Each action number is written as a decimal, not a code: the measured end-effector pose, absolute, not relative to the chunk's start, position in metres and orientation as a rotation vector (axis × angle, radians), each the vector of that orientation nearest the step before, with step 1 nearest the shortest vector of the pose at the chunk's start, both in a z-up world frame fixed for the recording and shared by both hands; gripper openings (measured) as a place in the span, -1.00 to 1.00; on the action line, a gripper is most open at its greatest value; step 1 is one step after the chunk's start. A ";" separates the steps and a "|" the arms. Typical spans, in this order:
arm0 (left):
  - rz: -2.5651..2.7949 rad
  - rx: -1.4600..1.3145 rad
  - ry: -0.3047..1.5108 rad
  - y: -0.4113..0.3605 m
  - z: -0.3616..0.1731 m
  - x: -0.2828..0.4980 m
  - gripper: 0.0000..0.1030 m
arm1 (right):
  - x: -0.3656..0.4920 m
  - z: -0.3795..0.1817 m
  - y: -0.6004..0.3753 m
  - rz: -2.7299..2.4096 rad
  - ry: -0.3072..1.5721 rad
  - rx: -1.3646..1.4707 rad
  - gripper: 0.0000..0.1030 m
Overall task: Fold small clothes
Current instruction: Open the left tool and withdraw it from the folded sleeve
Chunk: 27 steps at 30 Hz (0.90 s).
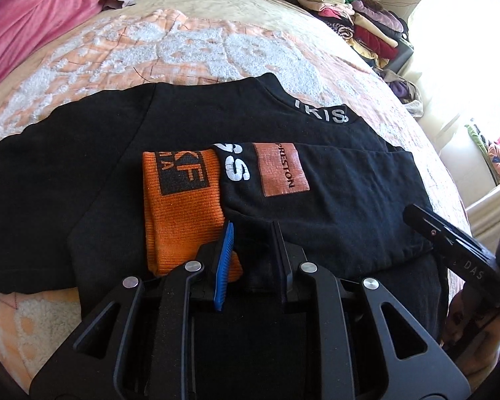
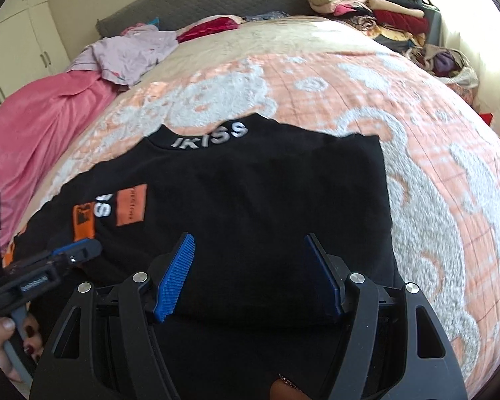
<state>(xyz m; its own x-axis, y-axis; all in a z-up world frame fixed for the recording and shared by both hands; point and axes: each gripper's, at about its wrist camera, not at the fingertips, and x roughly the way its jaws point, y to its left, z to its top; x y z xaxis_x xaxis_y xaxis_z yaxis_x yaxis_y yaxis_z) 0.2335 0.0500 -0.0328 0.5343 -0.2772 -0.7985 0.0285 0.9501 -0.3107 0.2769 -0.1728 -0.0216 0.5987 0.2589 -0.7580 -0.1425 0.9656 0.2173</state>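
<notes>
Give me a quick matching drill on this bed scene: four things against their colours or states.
Things:
1. black shirt
2. right claw
3. cuff on the sleeve
4. rumpled blanket

Colour or state:
A. pink
B. lying on the bedspread, sleeve folded over it
C. orange
D. open over the shirt's near edge

Pairs: 1-B, 2-D, 3-C, 4-A

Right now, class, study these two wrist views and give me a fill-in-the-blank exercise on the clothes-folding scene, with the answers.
1. The black T-shirt lies on a ____.
2. White letters on its collar spell ____.
3. The ribbed sleeve cuff is ____ in colour.
4. The right gripper has its jaws ____.

Missing words: bed; IKISS; orange; open
</notes>
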 end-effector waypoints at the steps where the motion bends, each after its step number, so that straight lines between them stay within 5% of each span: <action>1: -0.185 -0.277 0.994 0.050 -0.033 0.233 -0.71 | 0.275 -0.024 -0.177 0.230 0.903 0.162 0.29; 14: -0.203 -0.309 0.989 0.053 -0.033 0.234 -0.66 | 0.268 -0.040 -0.196 0.159 0.922 0.200 0.47; 24: -0.207 -0.307 0.960 0.054 -0.020 0.229 -0.23 | 0.244 -0.019 -0.206 0.176 0.876 0.270 0.55; 27: -0.214 -0.323 0.948 0.059 -0.016 0.228 0.01 | 0.238 -0.011 -0.208 0.163 0.851 0.272 0.76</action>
